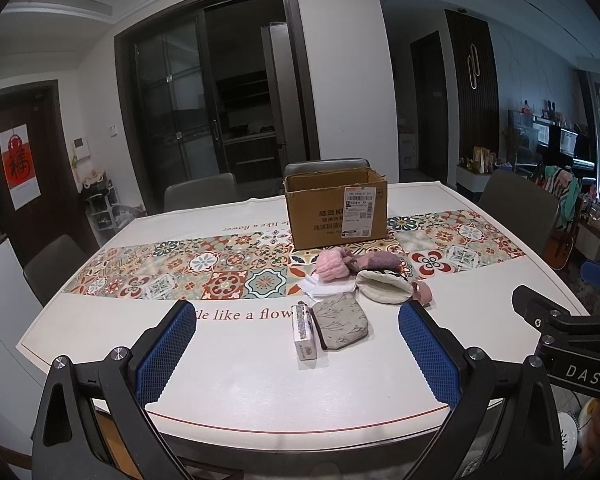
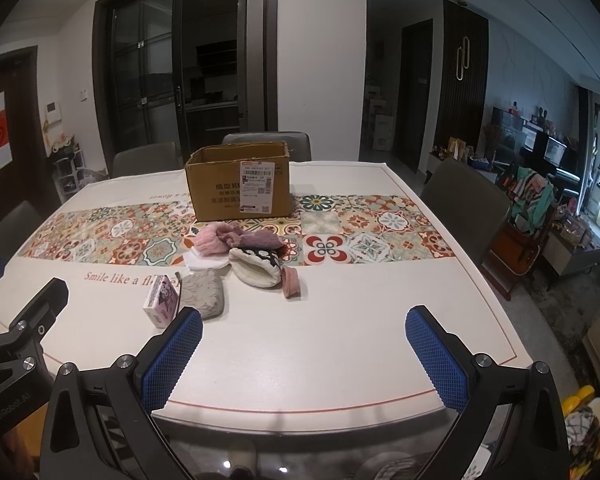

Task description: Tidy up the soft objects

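A pile of soft items lies mid-table: a pink fluffy piece (image 1: pixel 332 267) (image 2: pixel 210 241), a mauve fluffy piece (image 1: pixel 380 261) (image 2: pixel 260 240), a cream pouch (image 1: pixel 384 289) (image 2: pixel 256 270), a folded white cloth (image 1: pixel 332 288) (image 2: pixel 204 262), a pink band (image 2: pixel 290 282) and a grey pouch (image 1: pixel 340 324) (image 2: pixel 202 294). An open cardboard box (image 1: pixel 336 208) (image 2: pixel 240 188) stands behind them. My left gripper (image 1: pixel 296 354) is open and empty, near the table's front edge. My right gripper (image 2: pixel 304 356) is open and empty too.
A small white and pink carton (image 1: pixel 305 338) (image 2: pixel 161 300) lies left of the grey pouch. The table (image 1: pixel 236 384) has a patterned tile runner across it. Grey chairs (image 2: pixel 464 204) stand around it. The right gripper's body (image 1: pixel 568 332) shows at the left wrist view's right.
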Motion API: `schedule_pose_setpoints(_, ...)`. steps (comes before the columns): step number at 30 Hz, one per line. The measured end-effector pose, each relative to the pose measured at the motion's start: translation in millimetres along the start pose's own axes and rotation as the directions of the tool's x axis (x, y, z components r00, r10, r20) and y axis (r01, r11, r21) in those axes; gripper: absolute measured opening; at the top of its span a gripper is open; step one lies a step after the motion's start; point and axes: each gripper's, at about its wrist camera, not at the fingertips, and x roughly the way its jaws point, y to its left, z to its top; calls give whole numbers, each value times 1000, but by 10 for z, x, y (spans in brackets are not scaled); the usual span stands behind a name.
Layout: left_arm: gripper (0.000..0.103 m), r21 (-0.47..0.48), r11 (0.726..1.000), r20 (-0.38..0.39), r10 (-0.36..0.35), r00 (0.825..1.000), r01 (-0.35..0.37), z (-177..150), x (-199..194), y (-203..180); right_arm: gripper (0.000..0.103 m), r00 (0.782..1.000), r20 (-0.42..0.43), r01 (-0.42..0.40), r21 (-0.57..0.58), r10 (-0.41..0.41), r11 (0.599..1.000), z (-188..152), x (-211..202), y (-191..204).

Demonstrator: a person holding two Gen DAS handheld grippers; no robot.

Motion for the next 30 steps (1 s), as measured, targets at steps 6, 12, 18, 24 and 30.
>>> schedule_pose_setpoints(6, 103, 1, 1000, -4, -3, 1000, 3, -7, 15, -5, 103, 1000, -1, 4, -3, -4, 1000, -5, 0, 4)
schedule_pose_setpoints(12, 103, 0, 1000, -10, -17, 1000, 17, -15, 48, 27, 103, 1000, -3, 8, -7, -8, 1000, -9, -11, 48)
schedule_pose_setpoints(18, 103, -2, 1000, -41, -30, 999, 30, -11, 150, 58, 103, 1000, -14, -3, -11, 3, 1000, -3, 48, 103)
schedule_pose_setpoints(24, 103, -21, 1000, -72, -25, 997, 23, -21, 289, 109, 103, 999, -33, -32, -20, 31, 999, 34, 169, 169)
schedule_pose_setpoints(30, 102, -48, 999, -105, -11, 994, 6, -41, 512, 166, 99, 996, -51, -78, -27, 77, 997, 126, 380, 246)
